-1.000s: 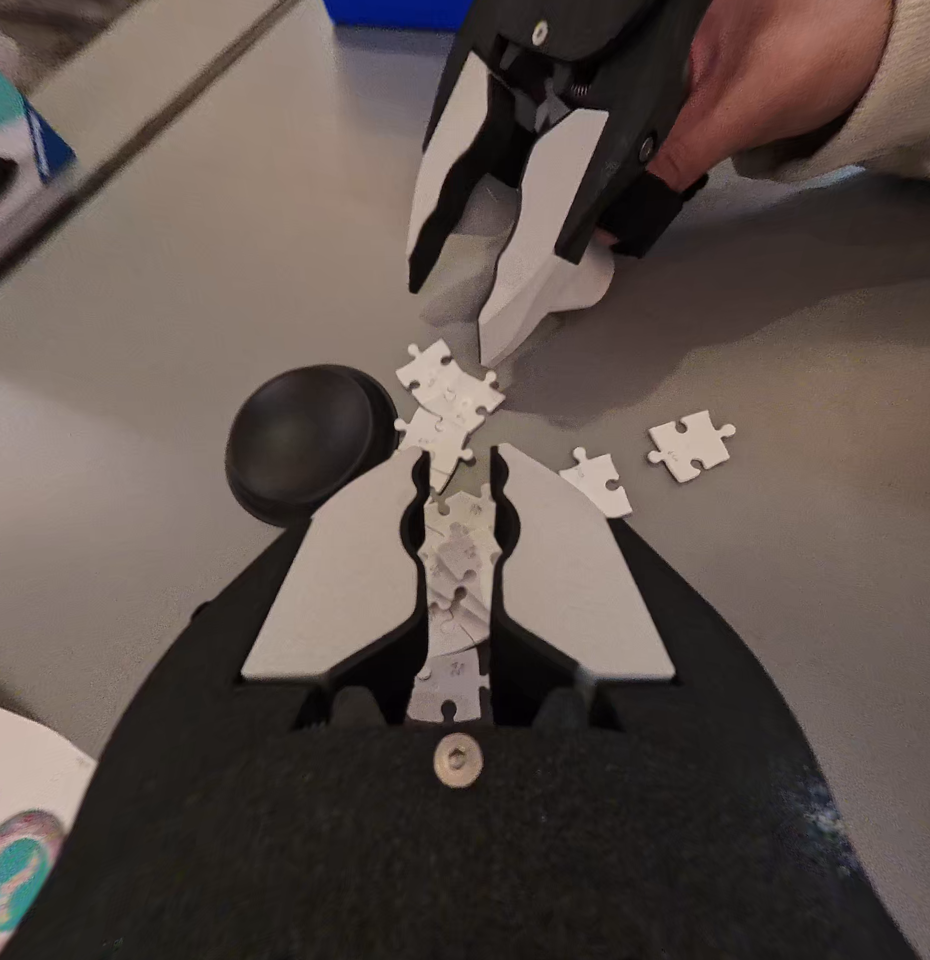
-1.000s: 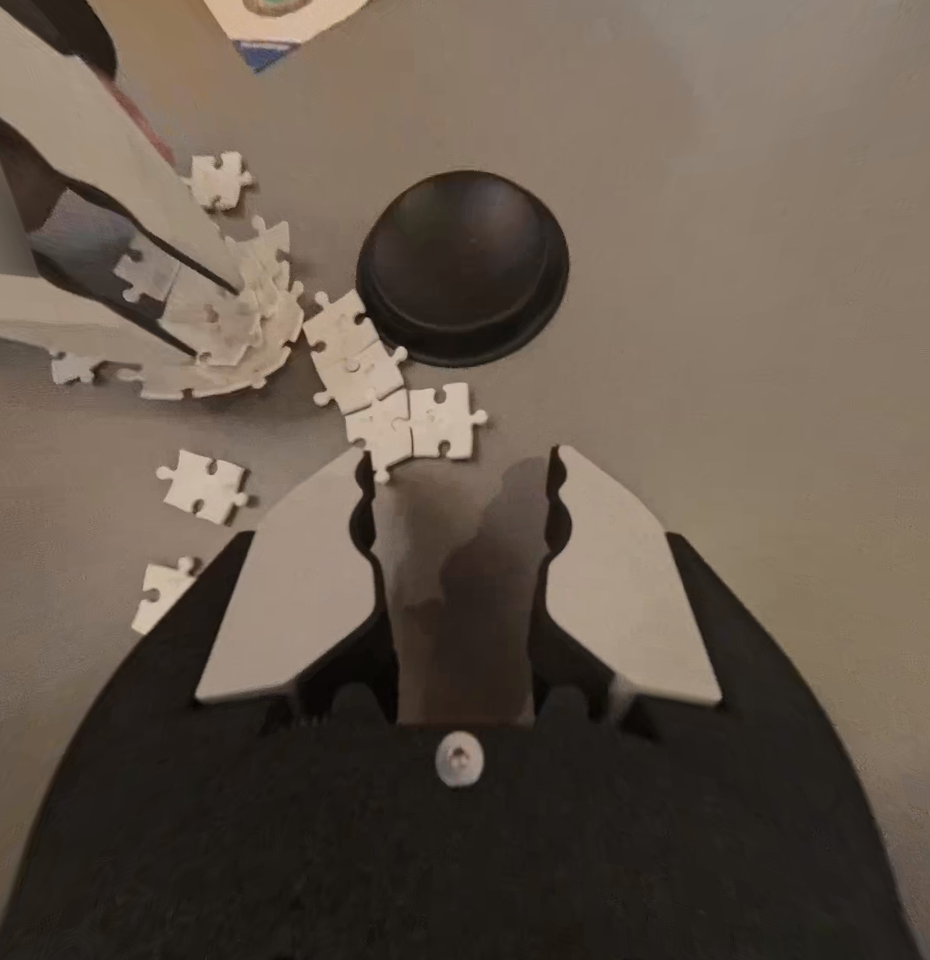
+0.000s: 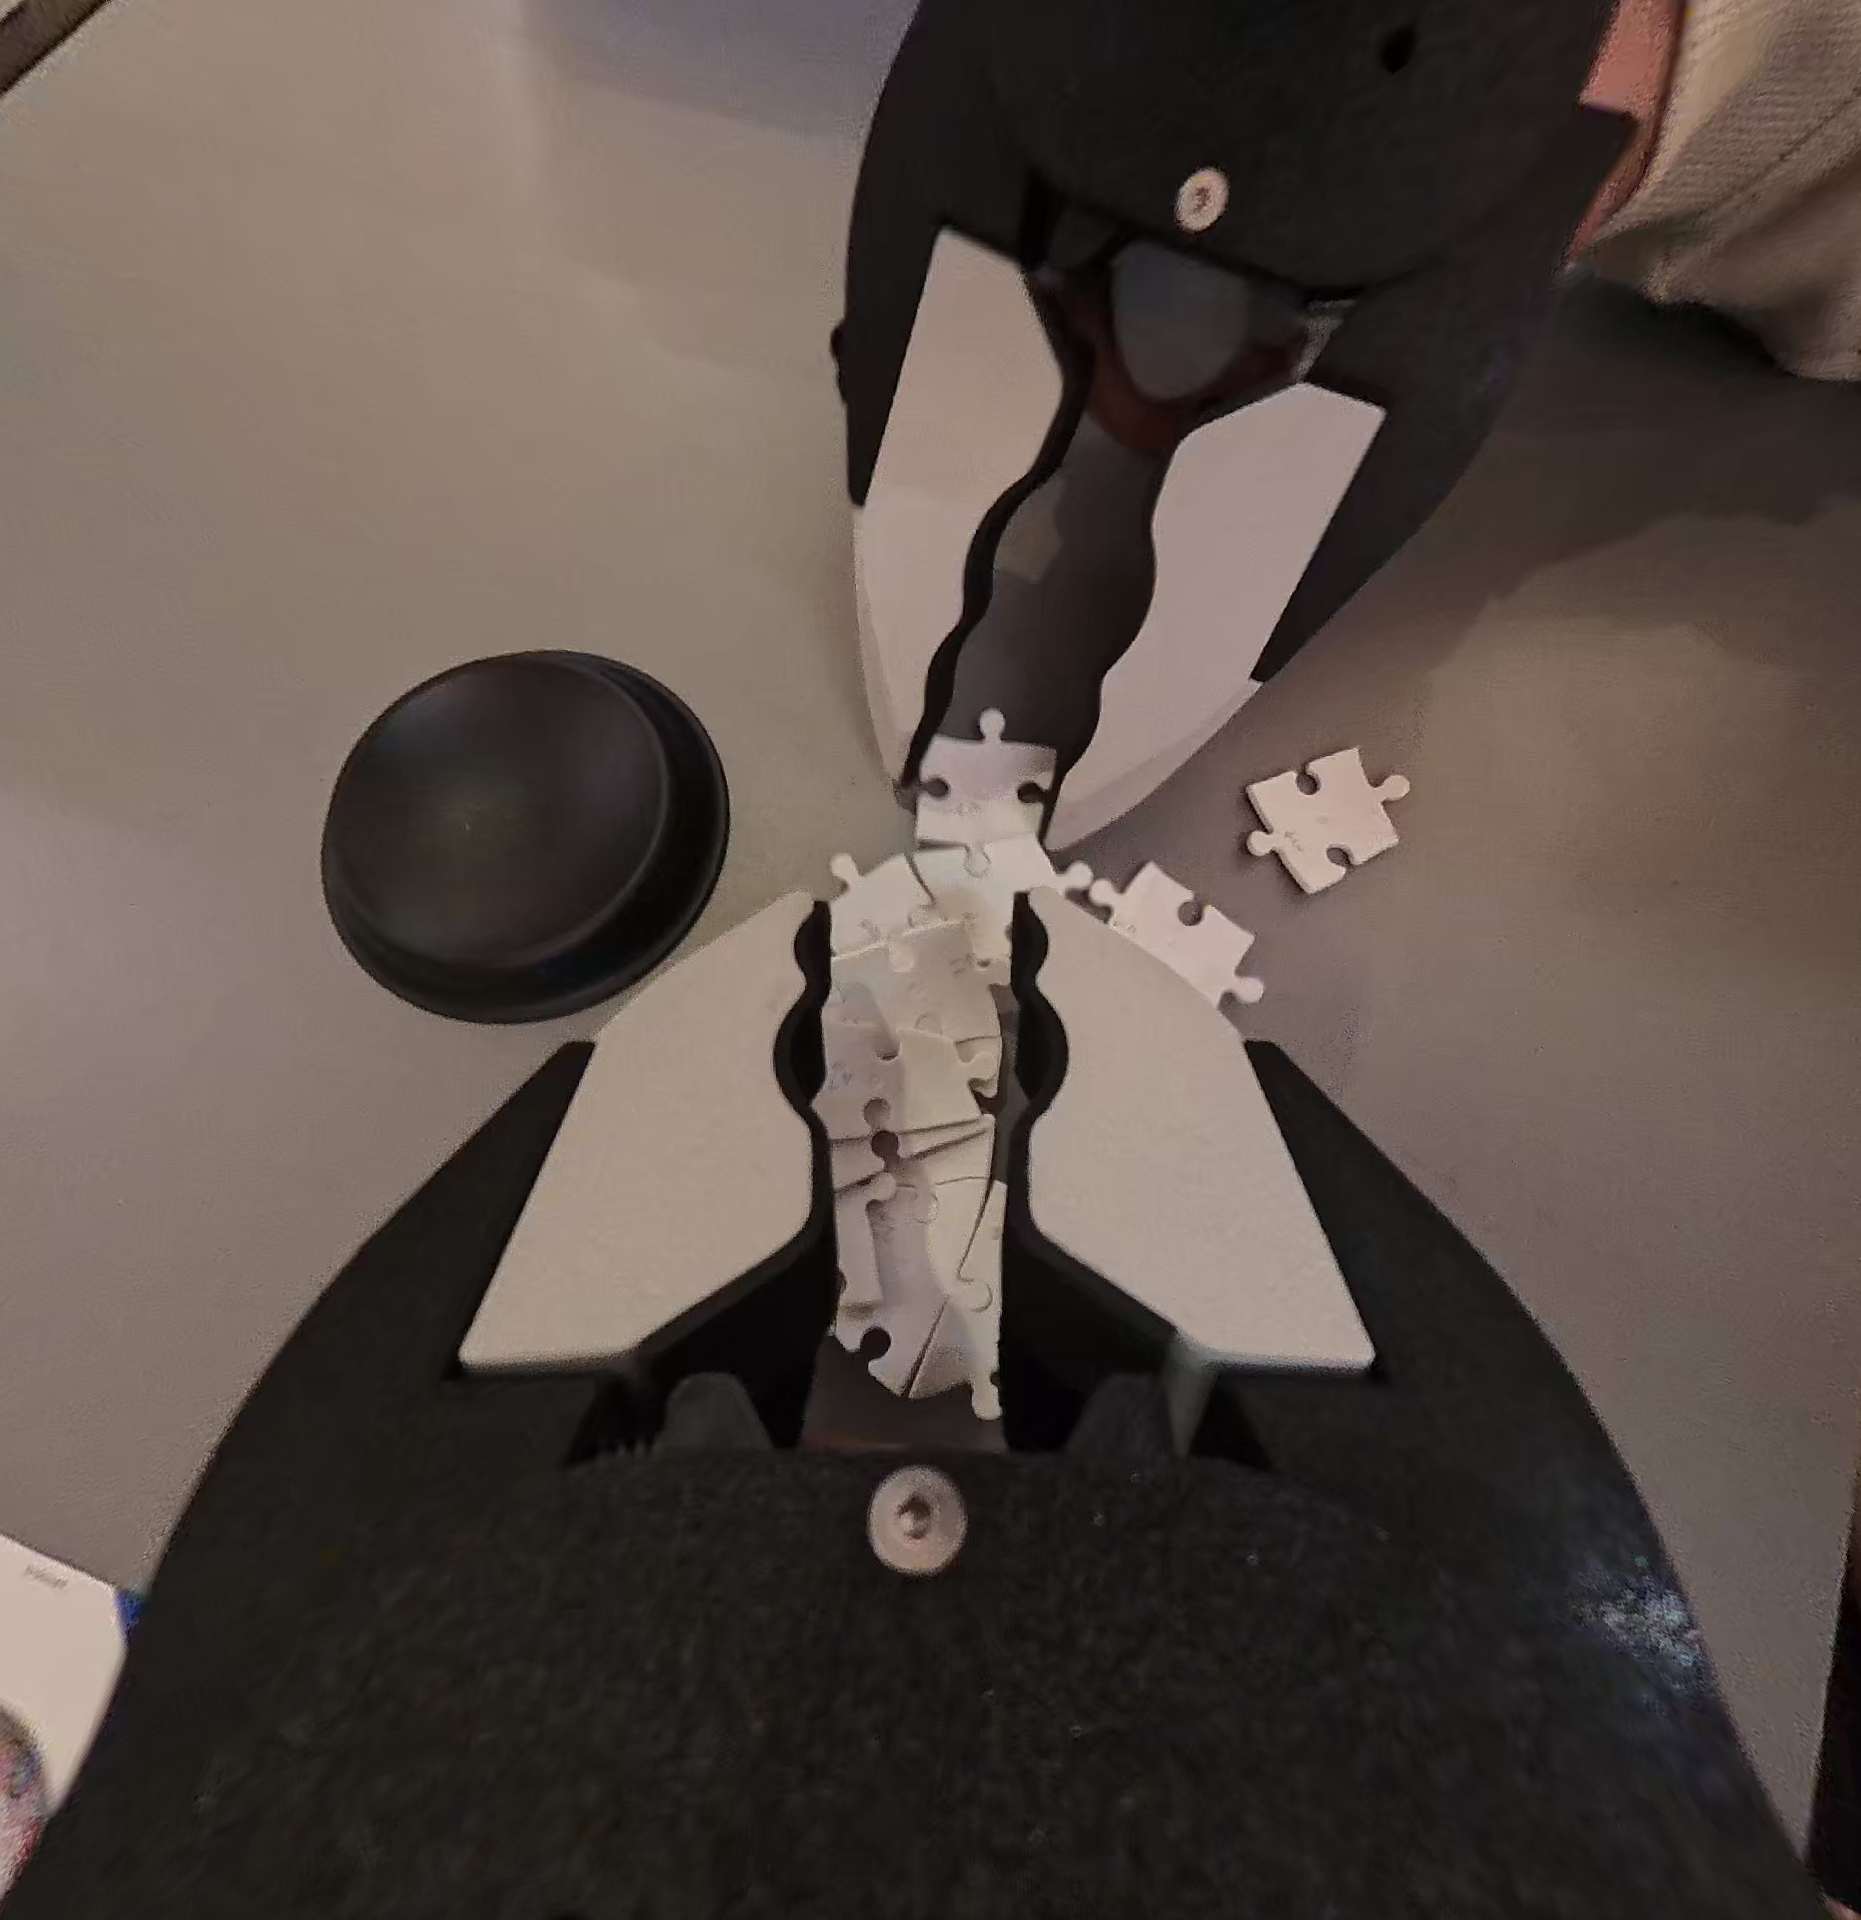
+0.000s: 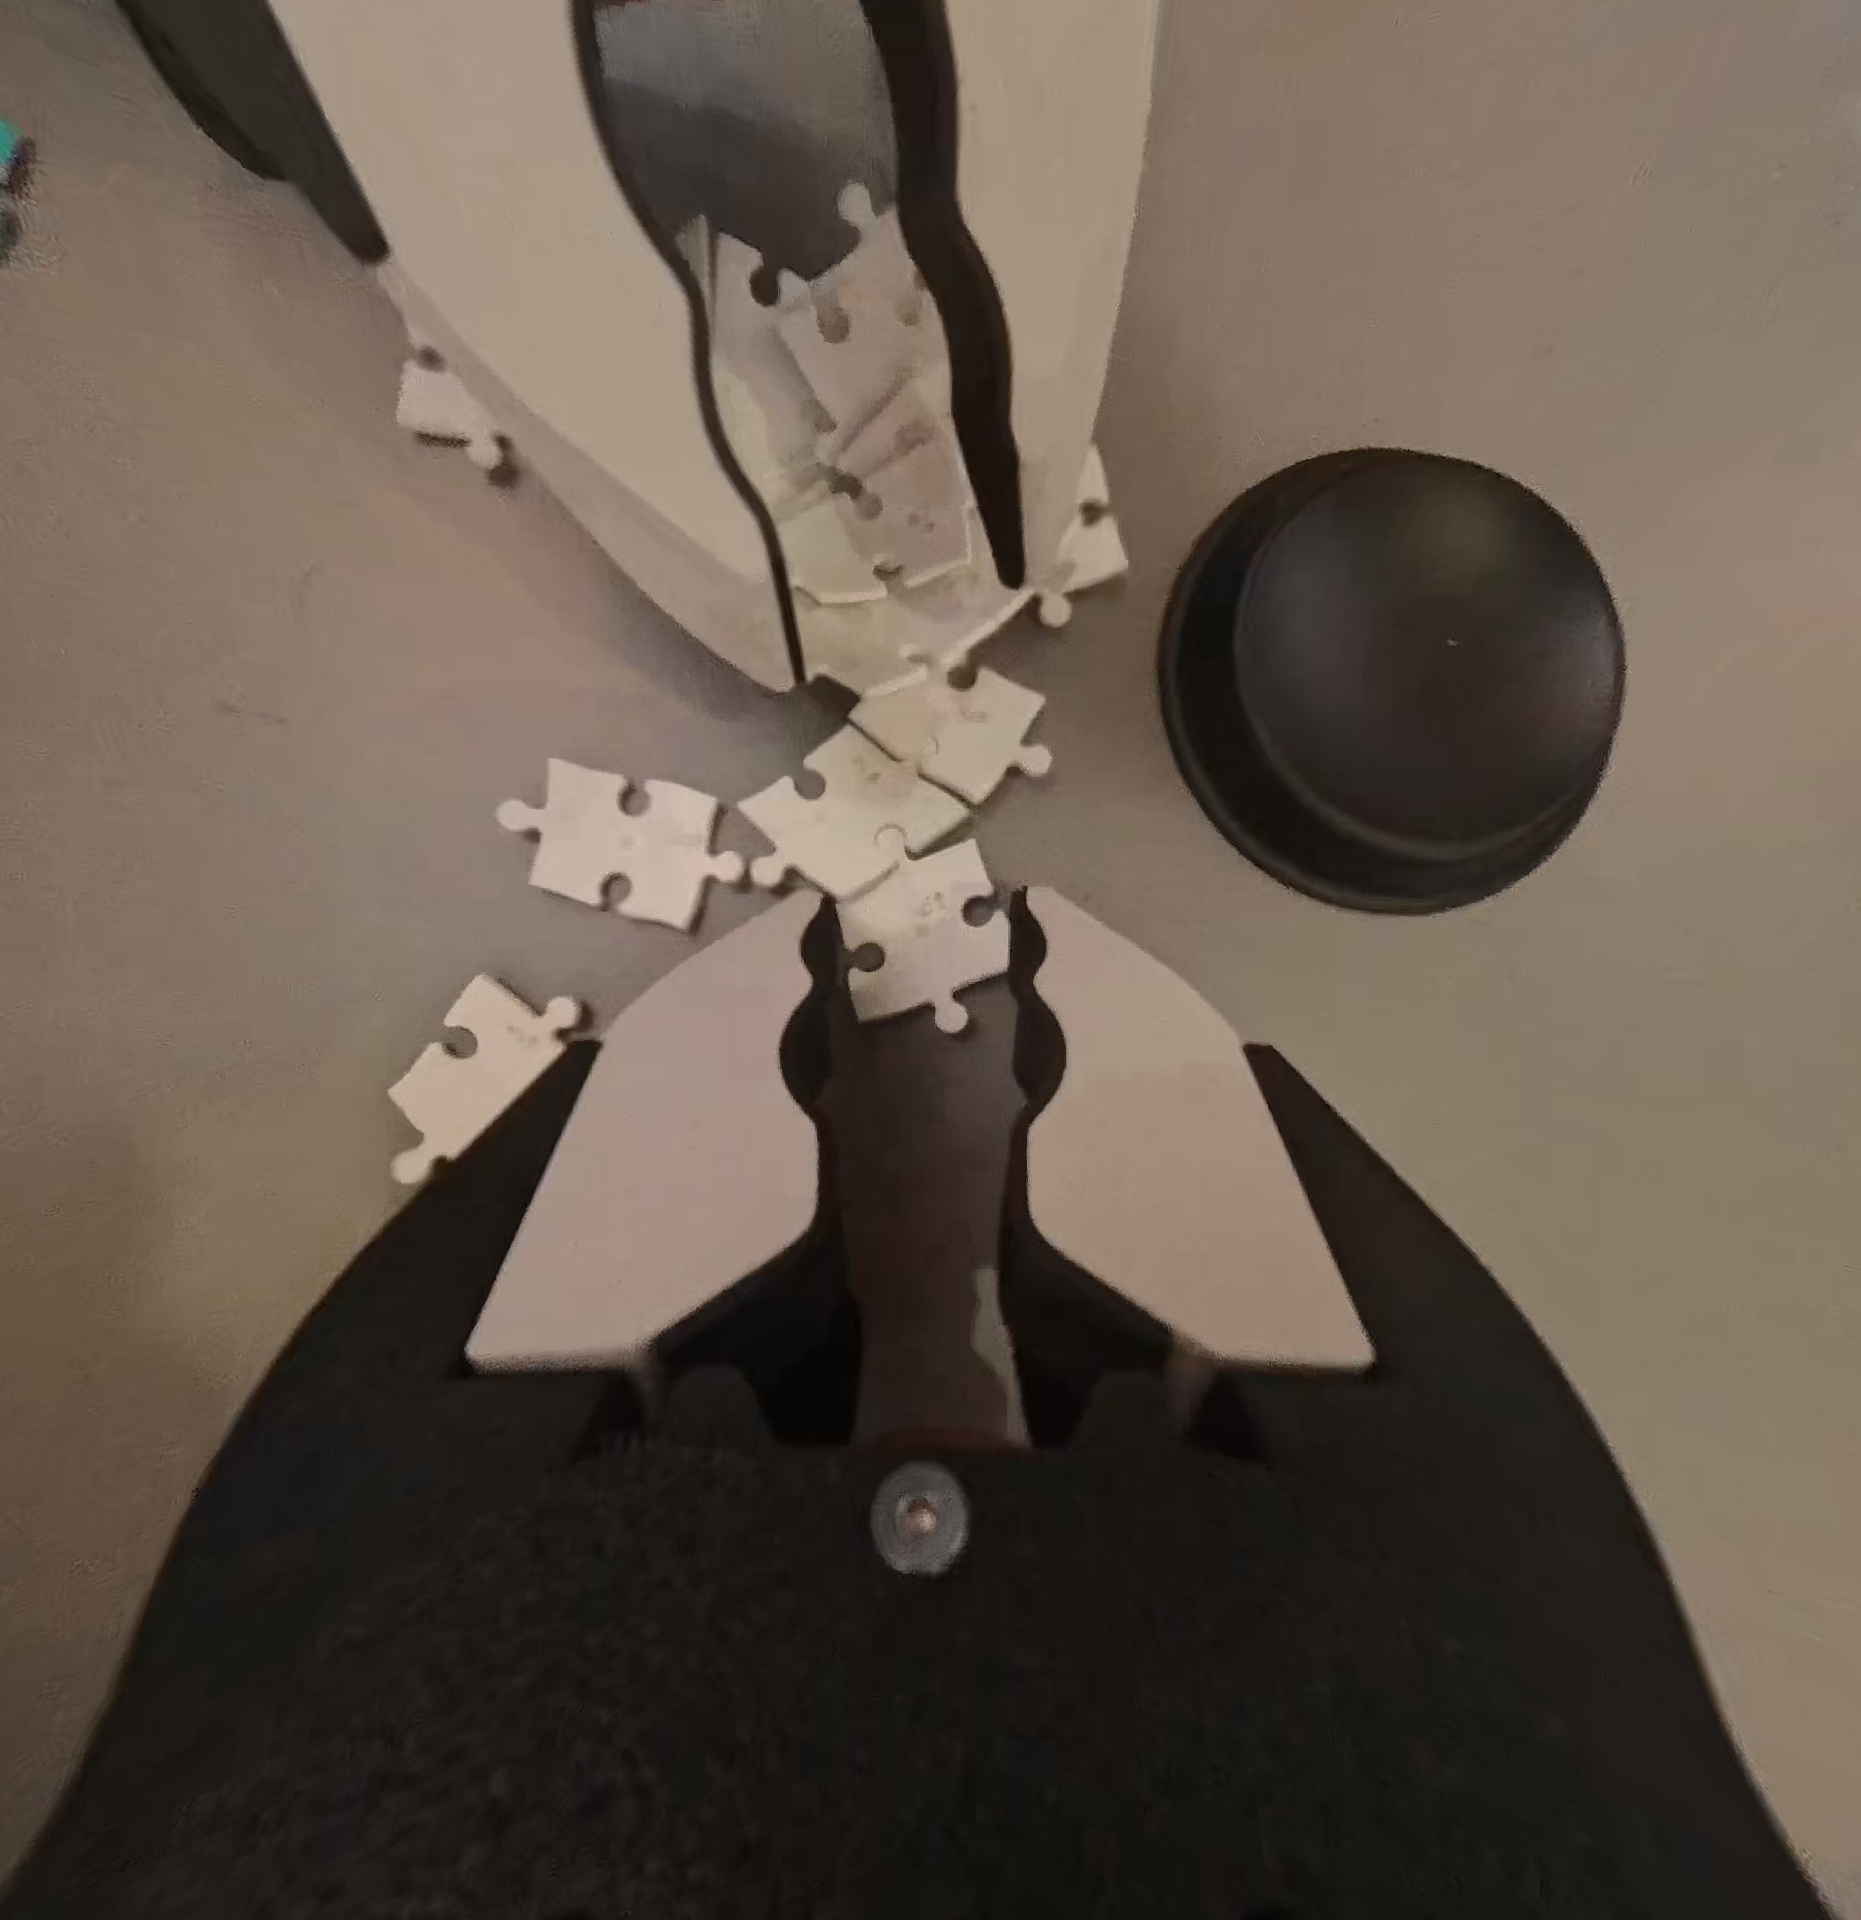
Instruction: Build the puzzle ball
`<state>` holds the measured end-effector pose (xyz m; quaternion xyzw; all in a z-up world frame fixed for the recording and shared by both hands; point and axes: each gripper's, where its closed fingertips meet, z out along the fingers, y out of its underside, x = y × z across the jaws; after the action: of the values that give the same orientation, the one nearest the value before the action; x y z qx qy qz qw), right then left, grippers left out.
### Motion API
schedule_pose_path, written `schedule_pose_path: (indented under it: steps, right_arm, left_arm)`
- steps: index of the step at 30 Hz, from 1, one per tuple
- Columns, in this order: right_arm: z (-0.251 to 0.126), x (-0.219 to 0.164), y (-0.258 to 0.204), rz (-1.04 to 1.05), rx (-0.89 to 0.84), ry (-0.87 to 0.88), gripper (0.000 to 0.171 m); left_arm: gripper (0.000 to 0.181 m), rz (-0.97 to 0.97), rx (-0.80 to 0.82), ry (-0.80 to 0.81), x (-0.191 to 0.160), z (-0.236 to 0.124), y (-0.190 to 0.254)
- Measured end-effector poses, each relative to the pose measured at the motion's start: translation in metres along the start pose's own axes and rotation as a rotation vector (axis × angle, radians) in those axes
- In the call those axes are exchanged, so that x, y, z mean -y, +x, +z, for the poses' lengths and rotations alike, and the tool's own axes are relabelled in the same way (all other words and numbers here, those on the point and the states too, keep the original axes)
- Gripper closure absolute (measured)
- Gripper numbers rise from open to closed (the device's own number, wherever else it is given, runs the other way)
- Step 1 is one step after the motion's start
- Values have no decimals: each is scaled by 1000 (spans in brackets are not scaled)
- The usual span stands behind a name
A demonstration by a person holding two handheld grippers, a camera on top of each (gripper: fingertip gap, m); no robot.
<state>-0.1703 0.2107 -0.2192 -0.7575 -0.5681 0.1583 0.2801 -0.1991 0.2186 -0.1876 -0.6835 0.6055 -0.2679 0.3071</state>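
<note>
— Since a second ago, what is moving?
— Right gripper [image 3: 983, 800] is now closing in, tips pinching a puzzle piece [image 3: 986, 781] at the end of the joined strip.
— And leftward?
— A black dome stand [image 3: 521, 836] is sitting near; left gripper [image 3: 918, 920] is clamping the curved puzzle strip [image 3: 921, 1122] on the grey table [image 3: 230, 468].
— Anything obscured?
— Strip joints are blurring between the fingers. Two loose pieces [image 3: 1326, 816] are lying rightward, with open table beyond.
</note>
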Motion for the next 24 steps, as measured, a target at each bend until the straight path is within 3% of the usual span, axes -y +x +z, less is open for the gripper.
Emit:
schedule_pose_path:
  steps: [4,6,9,11,13,15,17,19,24]
  right_arm:
    - [-21,2,5,-17,-113,62,141]
    - [-42,8,6,-43,-167,104,171]
    - [-78,32,6,-60,-243,222,171]
    - [-80,17,17,-33,-294,118,171]
    - [-77,-4,30,34,-312,61,168]
    - [-68,-22,34,148,-226,57,147]
    - [-67,-52,60,225,-280,-36,134]
    - [-70,-67,80,289,-285,-11,121]
    - [-112,-124,168,648,-570,58,114]
  left_arm:
    - [149,-42,-46,3,2,6,5]
    - [149,-115,-111,47,9,7,11]
    - [149,-245,-174,130,20,4,12]
    - [149,-235,-136,120,17,4,6]
    - [149,-200,-86,105,14,1,0]
    - [149,-193,-70,106,14,-2,-1]
    - [149,-178,-40,95,13,-2,-4]
    - [149,-147,-4,76,11,0,-7]
    - [152,-69,81,31,10,1,-11]
